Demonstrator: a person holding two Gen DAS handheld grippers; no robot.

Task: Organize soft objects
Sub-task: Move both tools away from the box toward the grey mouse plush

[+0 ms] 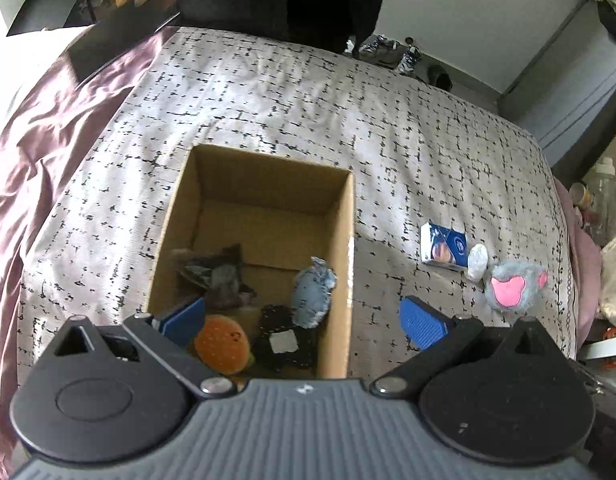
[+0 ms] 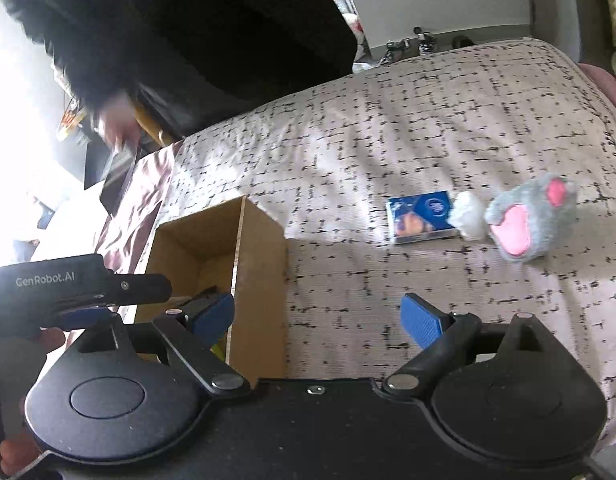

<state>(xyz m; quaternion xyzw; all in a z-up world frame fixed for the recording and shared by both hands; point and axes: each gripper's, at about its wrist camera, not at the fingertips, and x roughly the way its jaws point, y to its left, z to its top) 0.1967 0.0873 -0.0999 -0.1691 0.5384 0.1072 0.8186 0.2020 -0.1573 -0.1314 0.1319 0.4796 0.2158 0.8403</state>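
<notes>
Both grippers are spread wide and hold nothing. The left gripper (image 1: 303, 320) hangs over the near end of the open cardboard box (image 1: 350, 240) on the bed (image 1: 267, 100), where a burger-shaped toy (image 1: 223, 344), a pale blue plush (image 1: 314, 296) and some dark items already lie. What seems left to gather sits to the right of the box, well apart from it: a grey plush with pink ears (image 2: 528, 220), a small white soft lump (image 2: 468, 214) touching it, and a blue packet (image 2: 422, 218) just beside that. From the right gripper (image 2: 316, 318) this row lies far and to the right, strung roughly left to right. The right gripper is judged the nearer one, so reaching forward-right toward the grey plush looks like its move.
</notes>
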